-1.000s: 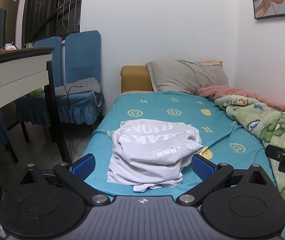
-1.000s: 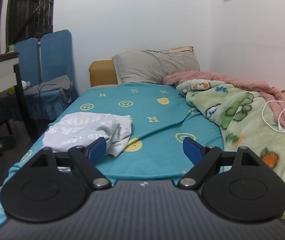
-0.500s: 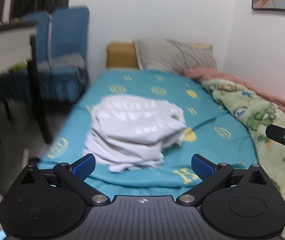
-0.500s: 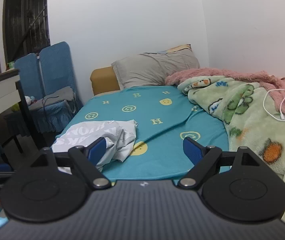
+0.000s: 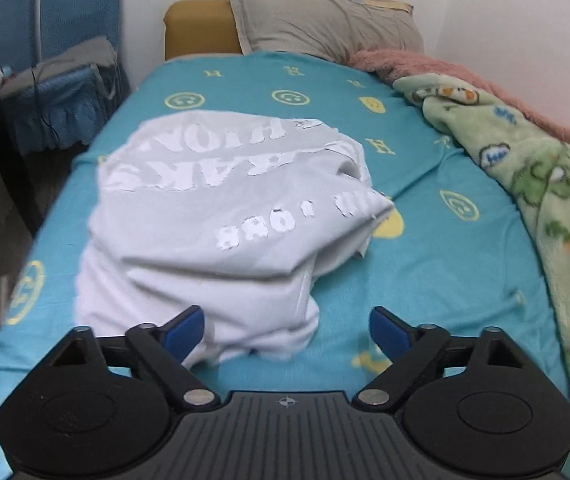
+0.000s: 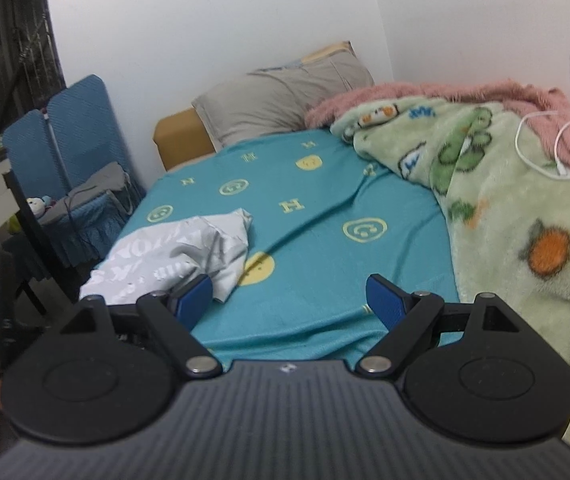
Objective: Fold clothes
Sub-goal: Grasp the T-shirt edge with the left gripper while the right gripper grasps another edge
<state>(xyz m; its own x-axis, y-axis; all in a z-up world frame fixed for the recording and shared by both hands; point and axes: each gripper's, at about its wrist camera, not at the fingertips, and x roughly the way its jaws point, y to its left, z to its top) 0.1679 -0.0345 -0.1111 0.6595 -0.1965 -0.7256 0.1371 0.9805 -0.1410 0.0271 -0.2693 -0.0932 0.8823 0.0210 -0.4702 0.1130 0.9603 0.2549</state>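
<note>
Rumpled white T-shirt (image 5: 221,216), loosely bunched rather than neatly folded, at frame centre on the bed (image 5: 437,264); left claw (image 5: 287,330) and right claw (image 6: 289,300) both gape, empty.

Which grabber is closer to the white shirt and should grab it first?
Probably the left gripper: it is open right at the near edge of the white shirt. The right gripper, also open, faces mostly bare bedsheet.
</note>
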